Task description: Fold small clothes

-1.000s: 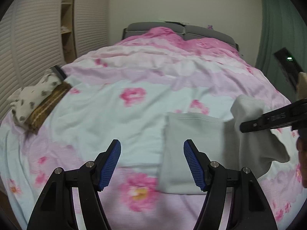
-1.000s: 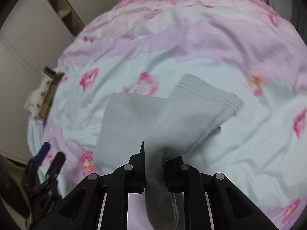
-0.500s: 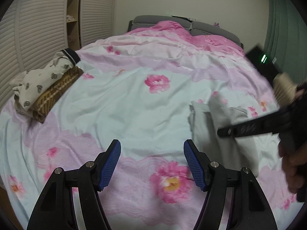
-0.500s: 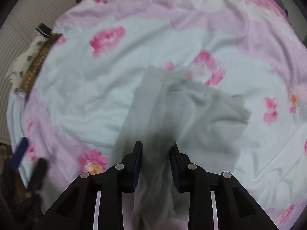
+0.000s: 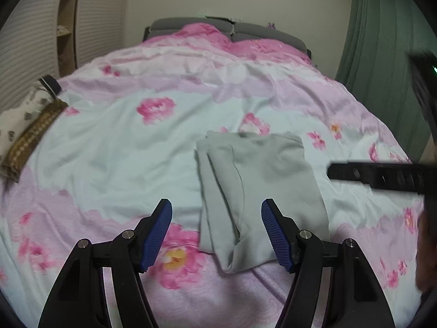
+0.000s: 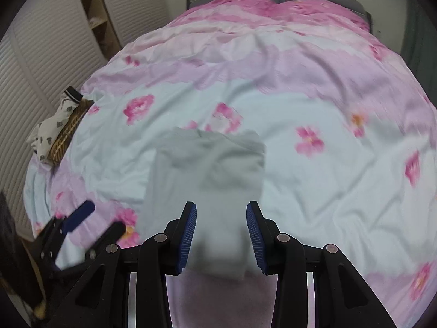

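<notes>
garment (image 5: 256, 180) flat on bed (image 5: 114, 142), long axis running away from both tools | left gripper (image 5: 215, 235) spread, empty, just short of near end | right gripper (image 6: 221, 239) spread, empty, straddling near end, seems nearer

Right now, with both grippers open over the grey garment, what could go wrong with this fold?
1. The grey garment lies loosely folded, with a bulging ridge along its left half; pressing there could set creases.
2. The bedspread is soft and wrinkled, so the left gripper might pinch it along with the cloth.
3. The right gripper view is blurred, making edge alignment uncertain.
</notes>
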`<action>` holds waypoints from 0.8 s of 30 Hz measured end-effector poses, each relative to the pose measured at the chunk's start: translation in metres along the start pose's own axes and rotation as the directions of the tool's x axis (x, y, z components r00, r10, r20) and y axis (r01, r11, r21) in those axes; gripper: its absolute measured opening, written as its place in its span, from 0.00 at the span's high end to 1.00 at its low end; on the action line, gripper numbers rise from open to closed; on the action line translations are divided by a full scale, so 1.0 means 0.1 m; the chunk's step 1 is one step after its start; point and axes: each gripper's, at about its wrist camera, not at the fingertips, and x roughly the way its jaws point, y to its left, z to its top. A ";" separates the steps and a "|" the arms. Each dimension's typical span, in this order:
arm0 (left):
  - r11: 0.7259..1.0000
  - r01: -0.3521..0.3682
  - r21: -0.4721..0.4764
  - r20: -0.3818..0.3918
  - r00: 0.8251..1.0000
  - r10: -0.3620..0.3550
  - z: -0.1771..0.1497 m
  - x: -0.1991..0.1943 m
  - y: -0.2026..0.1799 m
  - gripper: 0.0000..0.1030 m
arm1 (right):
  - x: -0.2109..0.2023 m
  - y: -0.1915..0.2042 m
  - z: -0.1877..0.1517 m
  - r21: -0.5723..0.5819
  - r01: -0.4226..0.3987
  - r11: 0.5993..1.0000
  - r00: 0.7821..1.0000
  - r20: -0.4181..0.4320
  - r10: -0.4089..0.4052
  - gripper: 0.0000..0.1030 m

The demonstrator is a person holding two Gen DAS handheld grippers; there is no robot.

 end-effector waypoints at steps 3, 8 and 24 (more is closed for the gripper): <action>1.000 0.003 0.021 -0.028 1.000 -0.002 0.06 0.18 0.02 0.35 | 0.10 -0.09 -0.21 0.037 0.004 0.999 1.000 0.026 -0.005 0.62; 0.998 0.031 0.047 -0.054 0.998 -0.029 0.30 0.47 0.09 0.35 | 0.21 -0.18 -0.44 0.115 -0.026 0.993 0.996 0.091 0.015 0.62; 0.986 0.152 0.071 -0.167 0.976 -0.138 0.50 1.20 0.00 0.79 | 0.51 0.00 -0.78 0.093 0.008 0.996 0.995 0.102 -0.018 0.86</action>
